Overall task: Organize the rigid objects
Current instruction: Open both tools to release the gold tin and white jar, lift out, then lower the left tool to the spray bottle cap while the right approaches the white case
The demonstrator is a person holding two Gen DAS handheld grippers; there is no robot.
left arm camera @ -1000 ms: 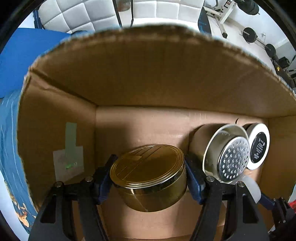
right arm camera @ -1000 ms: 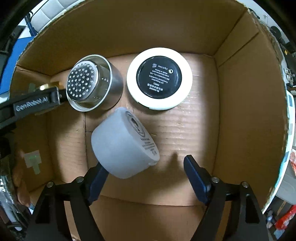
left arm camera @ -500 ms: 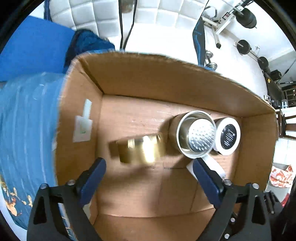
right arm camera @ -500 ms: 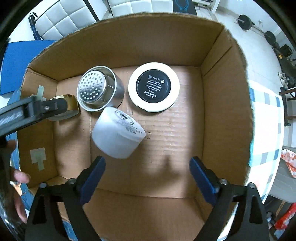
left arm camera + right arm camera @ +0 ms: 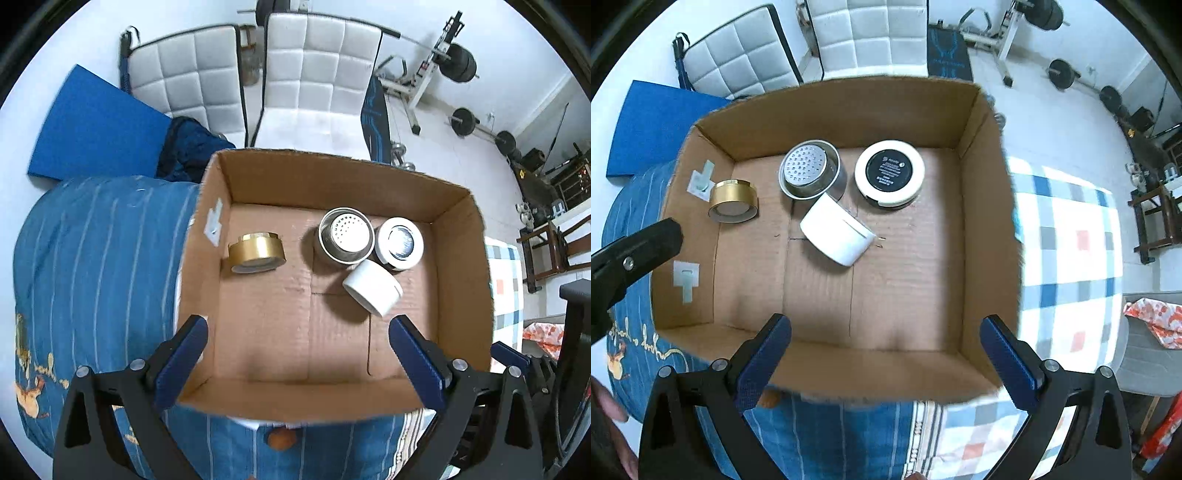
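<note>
An open cardboard box (image 5: 332, 177) (image 5: 990, 221) holds a gold round tin (image 5: 256, 252) (image 5: 733, 200) at its left, a steel perforated cup (image 5: 345, 236) (image 5: 810, 173), a white disc with a black label (image 5: 399, 239) (image 5: 889, 171), and a white cup on its side (image 5: 371, 288) (image 5: 836, 234). My left gripper (image 5: 297, 349) is open and empty, high above the box's near edge. My right gripper (image 5: 884, 350) is open and empty, also above the near edge. The left gripper's arm shows at the left of the right wrist view (image 5: 631, 254).
The box rests on a bed with a blue striped cover (image 5: 96, 258) and a checked sheet (image 5: 1067, 236). Two white padded chairs (image 5: 314, 74) stand behind. A blue mat (image 5: 92, 125) lies at the left. Gym weights (image 5: 461, 66) are at the back right.
My left gripper opened, let go of the gold tin in the box's left part, and rose. My right gripper also rose away from the white cup. Both views now show the whole box.
</note>
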